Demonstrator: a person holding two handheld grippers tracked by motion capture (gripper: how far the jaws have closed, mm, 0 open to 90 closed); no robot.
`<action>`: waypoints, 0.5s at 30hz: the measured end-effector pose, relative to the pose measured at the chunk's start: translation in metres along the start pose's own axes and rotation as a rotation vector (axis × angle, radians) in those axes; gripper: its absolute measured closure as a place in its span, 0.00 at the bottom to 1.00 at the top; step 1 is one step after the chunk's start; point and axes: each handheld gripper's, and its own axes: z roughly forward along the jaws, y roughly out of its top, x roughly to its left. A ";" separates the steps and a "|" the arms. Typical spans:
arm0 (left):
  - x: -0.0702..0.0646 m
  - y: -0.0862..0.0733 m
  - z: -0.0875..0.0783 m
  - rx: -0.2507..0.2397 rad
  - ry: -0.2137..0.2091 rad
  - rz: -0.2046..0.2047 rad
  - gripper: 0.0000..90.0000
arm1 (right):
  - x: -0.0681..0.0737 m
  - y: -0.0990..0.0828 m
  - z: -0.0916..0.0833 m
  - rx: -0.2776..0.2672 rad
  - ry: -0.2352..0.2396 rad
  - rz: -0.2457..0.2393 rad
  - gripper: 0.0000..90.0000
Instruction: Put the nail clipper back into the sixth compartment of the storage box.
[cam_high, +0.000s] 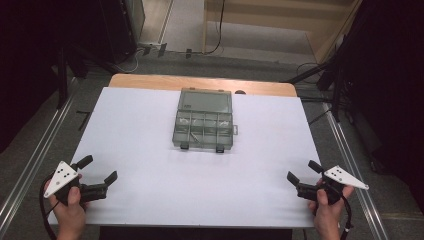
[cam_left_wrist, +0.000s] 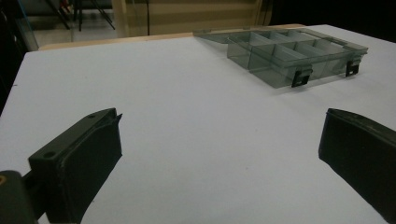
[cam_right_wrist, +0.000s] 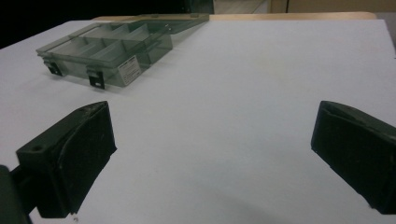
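Note:
A smoky clear plastic compartment box (cam_high: 205, 120) lies open at the middle back of the white table, its lid folded back flat and two black latches on its front wall. Small pale parts lie in its cells. The left gripper view shows the box (cam_left_wrist: 289, 53) at upper right; in the right gripper view the box (cam_right_wrist: 107, 49) lies at upper left. My left gripper (cam_high: 98, 168) rests open near the front left corner. Near the front right edge my right gripper (cam_high: 305, 171) stands open too. Both hold nothing and are far from the box.
The white sheet (cam_high: 150, 165) covers a wooden table whose bare strip (cam_high: 150, 81) shows at the back. Metal rails (cam_high: 30, 165) run along both sides. Dark stands and cables (cam_high: 340, 80) lie on the floor behind.

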 end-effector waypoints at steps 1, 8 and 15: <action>0.000 0.000 0.000 0.000 0.000 0.000 0.00 | -0.002 0.000 -0.002 -0.002 -0.007 0.000 0.00; 0.000 0.000 0.000 0.000 0.001 -0.001 0.00 | -0.006 -0.004 -0.005 -0.018 -0.012 -0.001 0.01; 0.000 0.000 0.001 0.000 0.001 0.001 0.00 | -0.007 -0.004 -0.003 -0.008 -0.001 -0.001 0.01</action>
